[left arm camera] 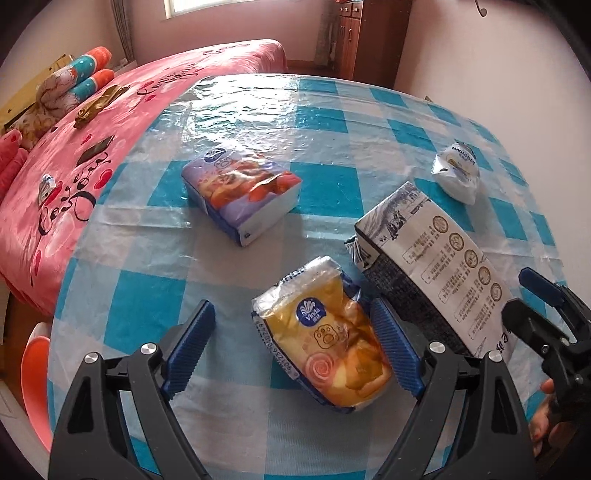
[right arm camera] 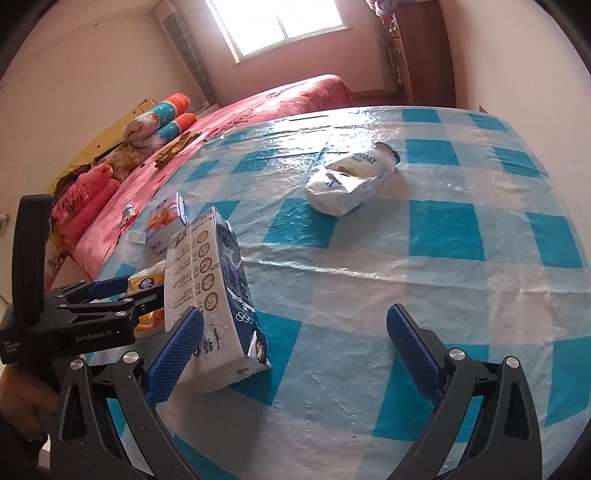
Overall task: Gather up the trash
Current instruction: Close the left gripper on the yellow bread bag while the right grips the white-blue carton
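Observation:
My left gripper [left arm camera: 295, 343] is open around a yellow Vinda tissue pack [left arm camera: 325, 339] lying on the checked table [left arm camera: 147, 302]; the pack rests against the right finger, the left finger is apart from it. A white and blue milk carton [left arm camera: 436, 273] lies on its side just right of the pack. My right gripper [right arm camera: 295, 350] is open, with the carton [right arm camera: 221, 295] against its left finger. A crumpled white wrapper [right arm camera: 347, 181] lies farther back, also in the left wrist view [left arm camera: 456, 173]. A purple tissue pack [left arm camera: 240, 192] lies at the table's middle.
A bed with a pink cover [left arm camera: 92, 147] and rolled blankets [left arm camera: 74, 81] runs along the table's left side. An orange and white chair [left arm camera: 35, 376] stands at the near left. A wooden cabinet [left arm camera: 362, 33] stands at the back wall.

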`<move>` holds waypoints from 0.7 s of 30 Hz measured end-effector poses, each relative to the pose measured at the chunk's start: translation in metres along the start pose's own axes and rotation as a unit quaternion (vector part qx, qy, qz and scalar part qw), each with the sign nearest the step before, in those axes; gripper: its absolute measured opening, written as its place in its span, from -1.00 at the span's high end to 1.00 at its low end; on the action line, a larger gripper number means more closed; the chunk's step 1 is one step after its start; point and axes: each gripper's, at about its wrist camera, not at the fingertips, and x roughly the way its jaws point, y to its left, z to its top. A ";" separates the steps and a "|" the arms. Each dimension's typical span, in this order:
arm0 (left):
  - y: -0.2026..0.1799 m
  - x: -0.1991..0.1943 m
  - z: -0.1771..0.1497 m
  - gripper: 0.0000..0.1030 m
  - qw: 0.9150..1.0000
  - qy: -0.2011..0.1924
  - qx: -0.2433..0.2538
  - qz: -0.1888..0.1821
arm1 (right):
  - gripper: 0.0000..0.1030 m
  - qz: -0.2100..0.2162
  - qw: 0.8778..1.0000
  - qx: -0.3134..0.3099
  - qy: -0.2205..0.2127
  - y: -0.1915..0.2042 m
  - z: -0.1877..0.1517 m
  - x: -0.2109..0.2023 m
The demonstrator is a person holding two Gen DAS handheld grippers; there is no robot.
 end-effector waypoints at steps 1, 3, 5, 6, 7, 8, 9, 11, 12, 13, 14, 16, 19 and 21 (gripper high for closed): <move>0.000 -0.001 0.000 -0.69 1.000 0.003 0.002 -0.004 | -0.90 0.000 1.000 0.000 -0.003 -0.001 0.000 -0.002; -0.003 -0.002 -0.002 -0.69 1.000 0.009 0.012 -0.017 | -0.90 -0.002 1.000 0.001 -0.003 -0.003 0.000 -0.002; -0.008 -0.004 -0.008 -0.69 0.999 0.008 0.032 -0.017 | -0.90 0.000 1.000 0.006 -0.003 -0.003 -0.002 -0.003; -0.009 -0.005 -0.009 -0.69 0.999 0.005 0.035 -0.016 | -0.90 0.002 1.000 0.009 -0.005 -0.004 -0.001 -0.003; -0.010 -0.005 -0.010 -0.69 0.999 0.004 0.036 -0.015 | -0.90 0.003 1.000 0.011 -0.006 -0.005 -0.001 -0.003; -0.011 -0.005 -0.010 -0.69 0.999 0.003 0.037 -0.017 | -0.90 0.003 1.000 0.012 -0.007 -0.006 -0.001 -0.004; -0.012 -0.005 -0.009 -0.69 0.999 0.003 0.042 -0.022 | -0.90 0.004 1.000 0.015 -0.008 -0.007 -0.001 -0.004; -0.018 -0.006 -0.010 -0.69 0.997 0.004 0.077 -0.030 | -0.90 0.010 1.000 0.022 -0.007 -0.010 -0.001 -0.005; -0.021 -0.007 -0.010 -0.74 0.995 0.002 0.095 -0.026 | -0.90 0.014 1.000 0.025 -0.006 -0.012 -0.002 -0.006; -0.022 -0.007 -0.009 -0.78 0.993 0.003 0.116 -0.016 | -0.90 0.015 0.999 0.029 -0.007 -0.013 -0.002 -0.006; -0.022 -0.008 -0.009 -0.82 0.992 0.006 0.125 -0.009 | -0.90 0.018 0.999 0.032 -0.008 -0.014 -0.002 -0.007; -0.019 -0.010 -0.009 -0.82 0.991 0.012 0.135 0.003 | -0.90 0.022 0.999 0.035 -0.010 -0.015 -0.002 -0.008; -0.015 -0.014 -0.012 -0.82 0.989 0.014 0.148 0.018 | -0.90 0.035 0.999 0.032 -0.012 -0.012 -0.002 -0.009; -0.013 -0.017 -0.015 -0.82 0.988 0.013 0.150 0.035 | -0.90 0.044 0.999 0.021 -0.011 -0.005 -0.002 -0.009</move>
